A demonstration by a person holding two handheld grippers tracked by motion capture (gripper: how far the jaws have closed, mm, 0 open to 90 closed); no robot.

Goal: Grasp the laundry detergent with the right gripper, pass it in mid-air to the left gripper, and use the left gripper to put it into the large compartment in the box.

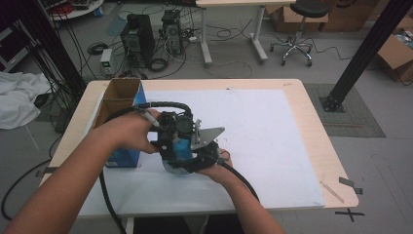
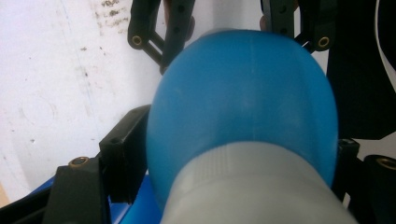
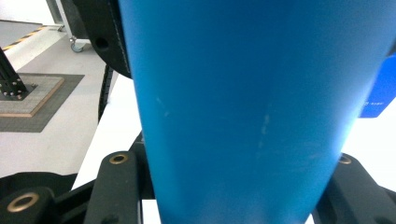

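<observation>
Right hand-held gripper clamped the blue bottle's body near the bench's front-left edge; left hand-held gripper, jaws partly closed astride its grey-capped end, gripped nothing I could confirm.

Open cardboard box at table's left edge — beyond, computer towers, stool, white cloth.
</observation>
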